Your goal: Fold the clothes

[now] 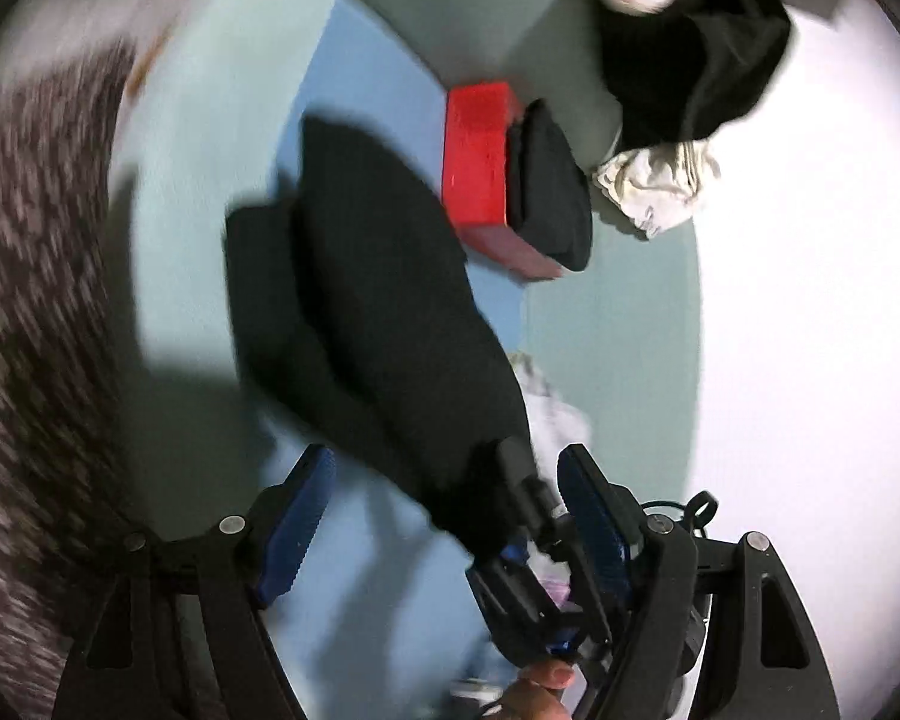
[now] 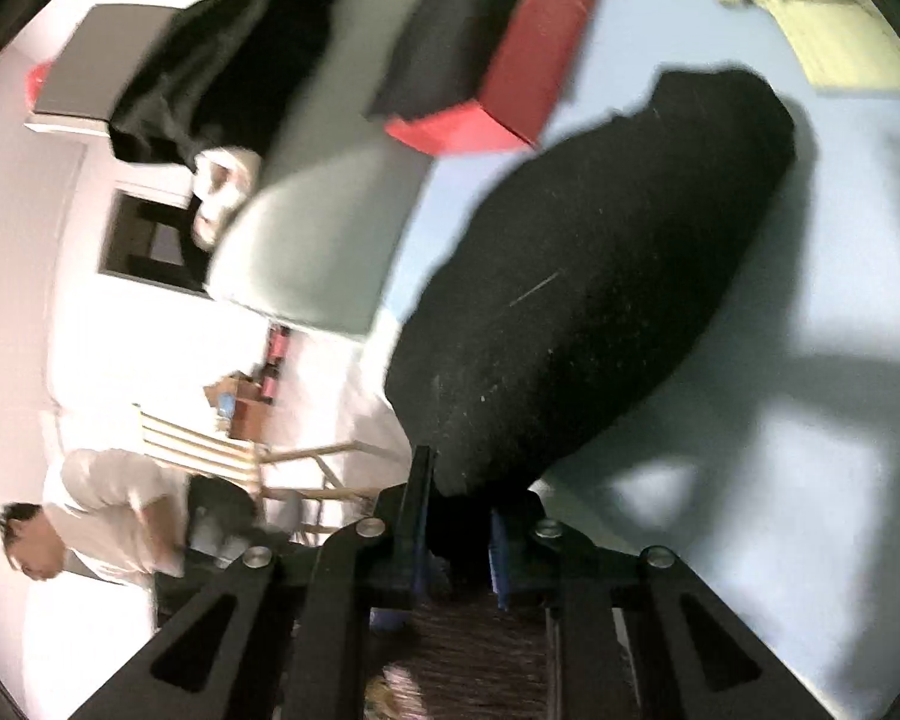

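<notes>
Your right gripper has its jaws drawn in narrow on the near edge of the black garment; the cloth bunches between the blue pads, so you are holding it. From that pinch the garment runs away from you and up toward the right, its long axis slanting across the light blue sheet, the far end looking clear of the surface.

Your left gripper stands wide with nothing between its blue pads. In its view the same black garment hangs from the right gripper, which sits just inside your left gripper's right-hand finger. The free part of the cloth lies ahead and up-left of the left gripper, so that hand is the nearer one for taking the loose end.

Beyond lie a red box with dark folded cloth against it, and a crumpled white garment. Motion blur smears both views; you cannot make out which edge is hem or collar, and the pinch itself is partly hidden.
</notes>
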Demonstrator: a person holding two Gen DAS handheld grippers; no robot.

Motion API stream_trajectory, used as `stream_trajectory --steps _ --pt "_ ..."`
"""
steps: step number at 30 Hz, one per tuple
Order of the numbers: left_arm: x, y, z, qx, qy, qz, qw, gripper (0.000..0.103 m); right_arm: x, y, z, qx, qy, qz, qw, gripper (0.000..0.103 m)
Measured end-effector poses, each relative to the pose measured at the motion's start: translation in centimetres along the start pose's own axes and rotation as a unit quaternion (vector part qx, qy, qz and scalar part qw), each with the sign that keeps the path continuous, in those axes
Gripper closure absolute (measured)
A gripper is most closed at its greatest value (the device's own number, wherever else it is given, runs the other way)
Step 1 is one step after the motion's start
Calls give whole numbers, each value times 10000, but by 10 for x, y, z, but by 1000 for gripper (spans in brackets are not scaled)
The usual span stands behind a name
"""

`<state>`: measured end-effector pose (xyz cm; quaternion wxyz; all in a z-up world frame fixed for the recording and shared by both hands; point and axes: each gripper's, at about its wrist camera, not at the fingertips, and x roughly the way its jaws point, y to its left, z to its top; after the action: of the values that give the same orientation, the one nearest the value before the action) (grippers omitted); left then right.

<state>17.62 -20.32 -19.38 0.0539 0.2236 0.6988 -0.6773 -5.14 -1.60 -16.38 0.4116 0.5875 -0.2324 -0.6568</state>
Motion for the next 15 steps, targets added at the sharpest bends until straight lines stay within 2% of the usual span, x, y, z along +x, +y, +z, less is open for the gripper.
stream_trajectory --steps 7,8,11,12,13,15 --pt "41 8 13 -630 -232 97 9977 23 -27 -13 21 191 -28 266 9995 86" --pt "49 7 18 -623 -266 153 9976 23 -27 -14 20 235 0 310 9992 86" --pt "74 -6 30 -88 -184 354 9992 27 -32 -17 19 316 107 337 9989 86" --pt "82 -10 33 92 -111 429 9990 45 -33 -17 17 272 135 300 9991 85" --pt "86 -17 35 229 -60 558 9982 61 -34 -17 15 224 162 263 9993 80" --pt "87 -26 36 368 -3 738 9966 71 -48 -22 7 67 135 249 9996 53"
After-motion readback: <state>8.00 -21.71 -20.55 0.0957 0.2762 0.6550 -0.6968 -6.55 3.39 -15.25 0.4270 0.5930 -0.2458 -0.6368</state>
